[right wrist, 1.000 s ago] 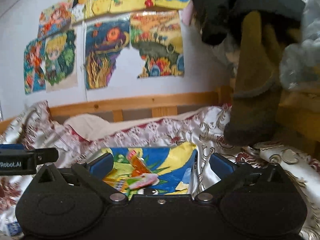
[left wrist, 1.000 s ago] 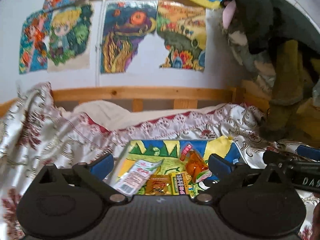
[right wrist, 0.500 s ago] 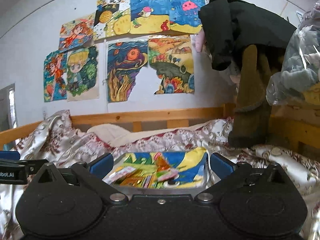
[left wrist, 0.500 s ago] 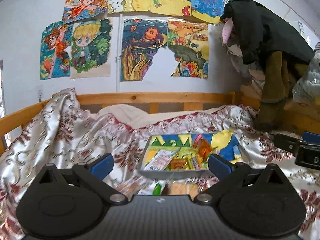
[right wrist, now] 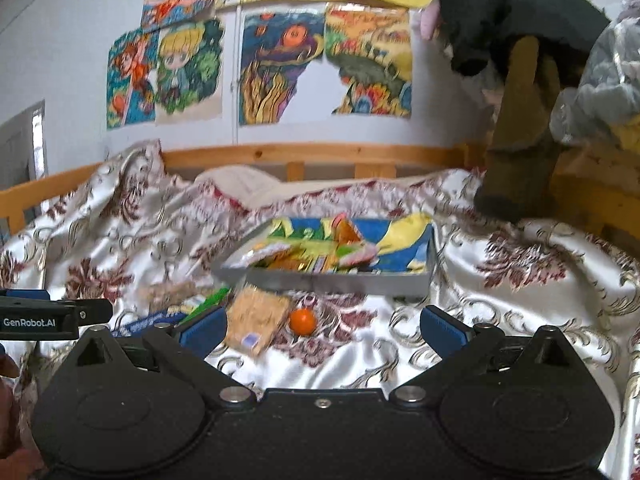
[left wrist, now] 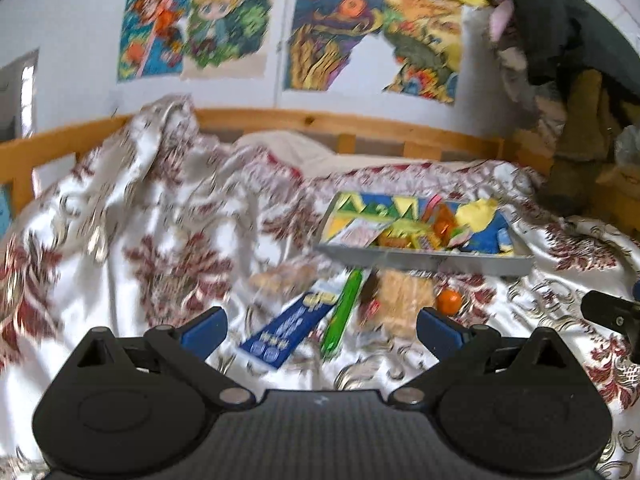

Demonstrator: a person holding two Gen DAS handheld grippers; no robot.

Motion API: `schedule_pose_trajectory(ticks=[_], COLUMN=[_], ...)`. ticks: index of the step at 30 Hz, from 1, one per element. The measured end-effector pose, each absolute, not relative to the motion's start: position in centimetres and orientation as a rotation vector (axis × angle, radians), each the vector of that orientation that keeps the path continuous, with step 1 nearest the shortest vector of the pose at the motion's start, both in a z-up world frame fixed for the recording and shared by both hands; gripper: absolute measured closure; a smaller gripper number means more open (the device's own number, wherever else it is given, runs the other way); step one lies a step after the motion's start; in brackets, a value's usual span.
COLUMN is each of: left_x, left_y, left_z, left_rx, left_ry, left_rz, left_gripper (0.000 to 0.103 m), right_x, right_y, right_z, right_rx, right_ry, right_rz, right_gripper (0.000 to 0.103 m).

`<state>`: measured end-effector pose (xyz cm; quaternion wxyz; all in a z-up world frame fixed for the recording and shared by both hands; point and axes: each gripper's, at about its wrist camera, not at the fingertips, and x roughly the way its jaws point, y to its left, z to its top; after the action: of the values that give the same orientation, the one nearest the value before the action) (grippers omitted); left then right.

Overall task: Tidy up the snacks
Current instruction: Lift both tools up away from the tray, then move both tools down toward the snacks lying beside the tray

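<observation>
Left wrist view: one tray [left wrist: 432,261] of snacks, one blue packet [left wrist: 290,326], one green stick [left wrist: 343,314], one orange ball [left wrist: 449,301]; both claws released, left gripper [left wrist: 320,328], right gripper [right wrist: 324,330].

In the right wrist view, at about nine o'clock, the black body of the left gripper [right wrist: 56,316] carries white lettering that reads "GenRobot.AI". The blue packet [left wrist: 288,330] on the bedspread, at about six o'clock in the left wrist view, bears pale print too blurred to read.
</observation>
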<state>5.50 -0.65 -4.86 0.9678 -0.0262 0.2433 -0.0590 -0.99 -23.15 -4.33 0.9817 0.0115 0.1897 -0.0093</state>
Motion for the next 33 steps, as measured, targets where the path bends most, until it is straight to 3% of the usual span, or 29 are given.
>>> schedule_pose_trajectory(ticks=[33], left_x=[9.3], left_y=[-1.8], left_z=[-7.8], left_rx=[0.017], left_ry=[0.641], left_rz=[-0.223], left_gripper=[0.000], right_x=[3.0], right_y=[-22.8], right_z=[-6.2], right_rx=[0.055], right_ry=[0.564], right_rz=[0.041], right_gripper=[0.001])
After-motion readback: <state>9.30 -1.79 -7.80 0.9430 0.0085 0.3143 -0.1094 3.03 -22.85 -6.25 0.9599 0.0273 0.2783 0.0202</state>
